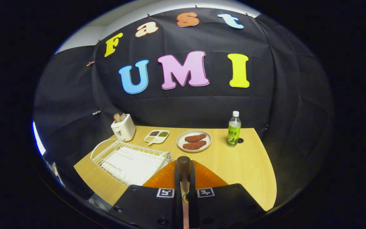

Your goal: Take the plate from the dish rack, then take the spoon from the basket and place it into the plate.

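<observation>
The wooden worktop [243,162] stretches ahead of the hand-held gripper [184,183]. To the left of the fingers stands the white wire dish rack [129,162], its slots bare. Just beyond the fingertips lies the orange plate [206,178], partly hidden by them. The fingers are pressed together on a dark-ended spoon [183,165] — it stands upright between them, over the orange plate. Further ahead rests a pale plate with two reddish patties [194,141]. Beyond the rack stands a white toaster [123,128], to the right a green bottle [233,129], and between toaster and pale plate a small divided dish [157,136].
</observation>
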Available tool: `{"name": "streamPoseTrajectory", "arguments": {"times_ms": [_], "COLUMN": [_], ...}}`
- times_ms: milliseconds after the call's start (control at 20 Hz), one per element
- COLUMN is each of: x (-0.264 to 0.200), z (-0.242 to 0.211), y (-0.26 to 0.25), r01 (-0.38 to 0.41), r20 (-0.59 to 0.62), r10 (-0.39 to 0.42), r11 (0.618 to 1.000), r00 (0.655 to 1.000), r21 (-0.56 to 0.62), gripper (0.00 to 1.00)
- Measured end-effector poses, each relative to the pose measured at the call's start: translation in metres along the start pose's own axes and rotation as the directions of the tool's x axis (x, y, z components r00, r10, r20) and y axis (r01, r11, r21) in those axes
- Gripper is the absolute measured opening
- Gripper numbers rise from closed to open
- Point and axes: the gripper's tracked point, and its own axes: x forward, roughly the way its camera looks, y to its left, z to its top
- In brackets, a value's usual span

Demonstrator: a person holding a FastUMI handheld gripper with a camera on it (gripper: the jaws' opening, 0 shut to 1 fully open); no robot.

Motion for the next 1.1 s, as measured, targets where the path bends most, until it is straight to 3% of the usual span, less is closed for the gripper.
{"name": "streamPoseTrajectory", "arguments": {"times_ms": [200,450,700,950,1100], "x": [-0.01,-0.007,-0.002,0.005,0.01], "z": [-0.064,-0.127,-0.139,-0.148,-0.152], "y": [-0.001,0.007,0.019,0.039,0.045], "r01": [0.147,0.263,0.311,0.297,0.307], "r20": [-0.087,-0.166,-0.137,-0.121,-0.148], "r10": [-0.145,-0.259,-0.324,-0.33,-0.346], "r11": [0.989,0.965,0.945,0.928,0.922], "r00": [0.986,0.951,0.936,0.936,0.927], "r21": [0.02,0.0,-0.105,-0.226,-0.236], "gripper": [0.11,0.11,0.11,0.12,0.15]}}
